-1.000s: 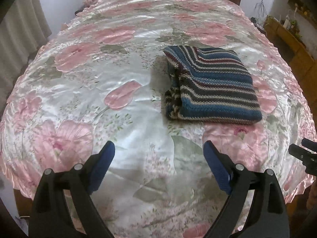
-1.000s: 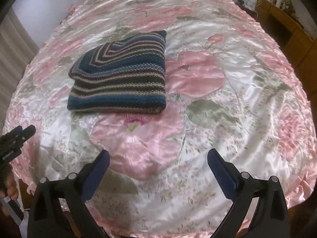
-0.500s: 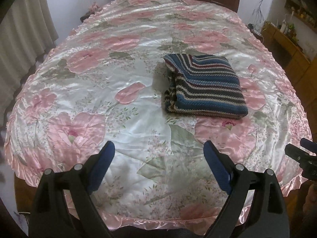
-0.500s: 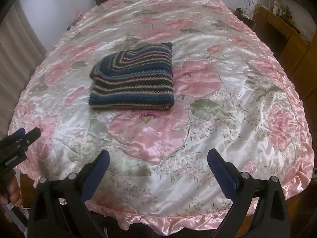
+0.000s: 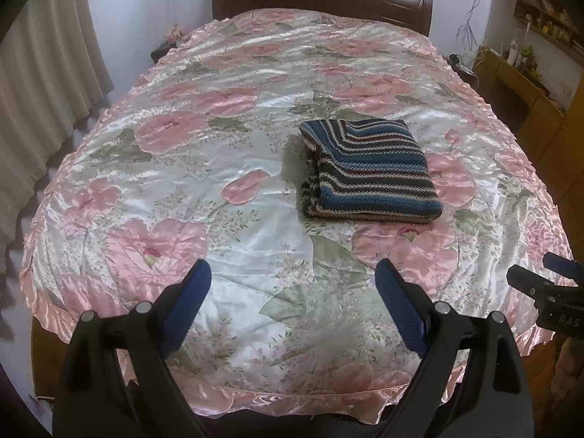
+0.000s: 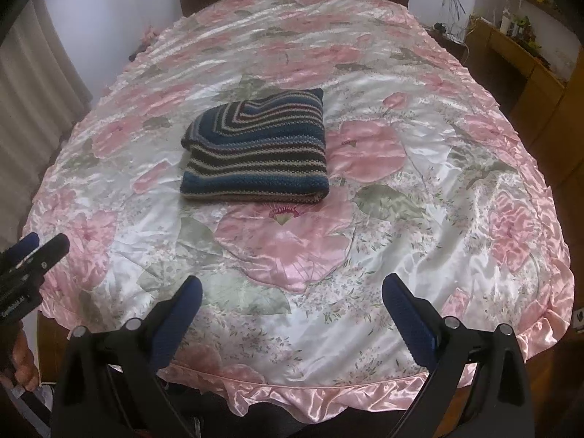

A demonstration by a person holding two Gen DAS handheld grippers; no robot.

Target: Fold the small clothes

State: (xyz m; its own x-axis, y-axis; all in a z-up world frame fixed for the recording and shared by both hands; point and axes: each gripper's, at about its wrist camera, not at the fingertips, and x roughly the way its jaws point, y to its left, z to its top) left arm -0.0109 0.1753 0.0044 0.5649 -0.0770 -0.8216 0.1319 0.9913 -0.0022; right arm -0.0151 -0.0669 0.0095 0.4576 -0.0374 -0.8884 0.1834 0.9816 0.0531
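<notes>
Left tongs (image 5: 292, 284) and right tongs (image 6: 292, 301), both spread wide and empty, hover over the bed (image 5: 226, 255) foot; folded sweater (image 5: 368, 171) lies mid-bed.

Striped knit garment (image 5: 370, 168) (image 6: 255, 153) sits folded into a thick, neat rectangle, flat on the bedspread, in front of me. Navy, teal, cream, maroon bands. Centre-right in my left view; centre-left in right view.

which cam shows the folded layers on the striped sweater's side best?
Left wrist: the striped sweater shows its stacked layers along the left edge, plus the top face. Right wrist shows mainly the top and near fold; that side is barely visible.
</notes>
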